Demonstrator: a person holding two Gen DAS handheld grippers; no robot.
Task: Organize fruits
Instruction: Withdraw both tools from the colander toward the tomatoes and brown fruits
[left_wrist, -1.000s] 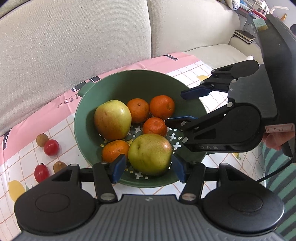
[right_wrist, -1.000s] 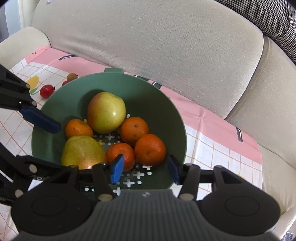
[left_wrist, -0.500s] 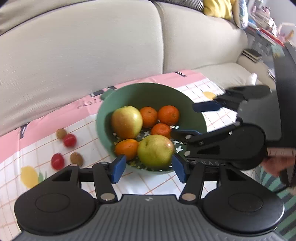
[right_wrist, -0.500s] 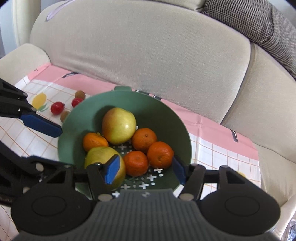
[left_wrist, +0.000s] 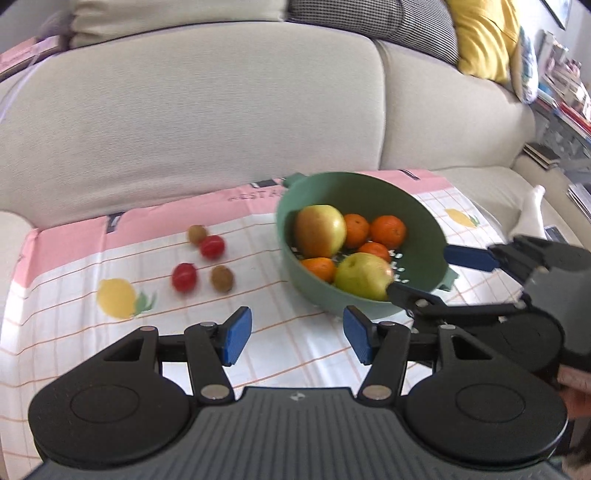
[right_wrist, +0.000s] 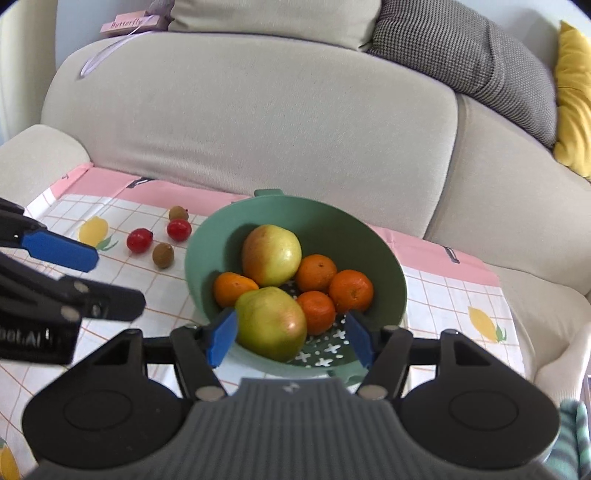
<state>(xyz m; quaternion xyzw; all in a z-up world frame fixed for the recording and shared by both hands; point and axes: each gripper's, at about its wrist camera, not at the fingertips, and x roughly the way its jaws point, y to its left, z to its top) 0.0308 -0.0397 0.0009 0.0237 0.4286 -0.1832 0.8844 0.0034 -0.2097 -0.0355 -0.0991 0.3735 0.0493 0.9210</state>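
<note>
A green colander bowl (left_wrist: 369, 195) (right_wrist: 306, 214) sits on a checked cloth (left_wrist: 74, 266) and holds two large yellow-green apples (left_wrist: 319, 230) (right_wrist: 271, 321) and several tangerines (left_wrist: 388, 230) (right_wrist: 351, 290). Two red cherry tomatoes (left_wrist: 212, 246) (right_wrist: 139, 240) and two small brown fruits (left_wrist: 222, 278) (right_wrist: 163, 254) lie on the cloth left of the bowl. My left gripper (left_wrist: 297, 334) (right_wrist: 118, 280) hangs open over bare cloth in front of the bowl, holding nothing. My right gripper (right_wrist: 291, 339) (left_wrist: 419, 271) stands open above the bowl's near rim, its pads clear of the fruit.
The cloth, with a pink border and lemon prints, covers a beige sofa seat; the backrest (left_wrist: 221, 110) rises right behind it. A yellow cushion (right_wrist: 572, 96) and a houndstooth cushion (right_wrist: 461, 48) lie at the upper right. A person's hand (left_wrist: 576, 391) shows at the right edge.
Both grippers have drawn back and up from the bowl. The left one no longer straddles the front apple. The right jaws have widened. More of the cloth and the small fruits show.
</note>
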